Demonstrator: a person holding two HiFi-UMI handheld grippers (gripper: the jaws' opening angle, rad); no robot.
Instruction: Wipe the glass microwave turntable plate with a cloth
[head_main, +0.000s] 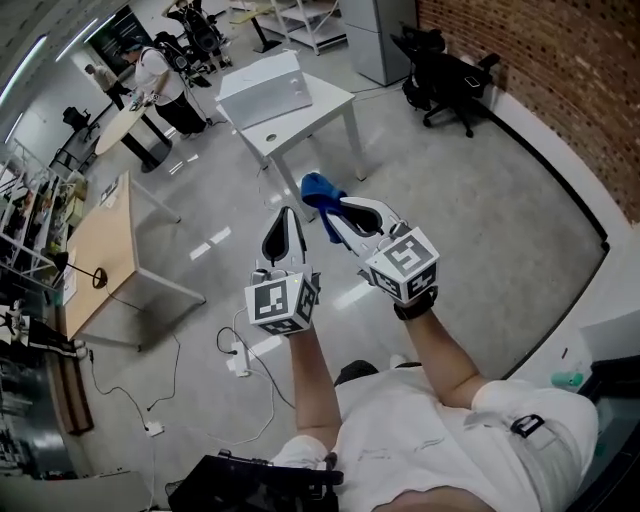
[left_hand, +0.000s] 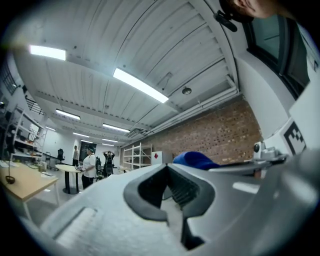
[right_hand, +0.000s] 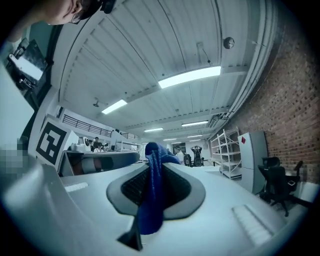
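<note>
Right gripper view: right tongs (right_hand: 151, 167) pinch a blue cloth (right_hand: 149, 210), left tongs (left_hand: 167, 172) closed and empty — wiping not begun, plate unseen; next, likely approach the white table (head_main: 325, 100), upper centre.

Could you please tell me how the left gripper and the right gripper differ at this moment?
The right gripper is shut on a blue cloth, which hangs between its jaws; the left gripper is shut with nothing between its jaws. In the head view the left gripper points straight ahead, while the right gripper angles towards it. Both are held up over the floor, and each carries a marker cube.
</note>
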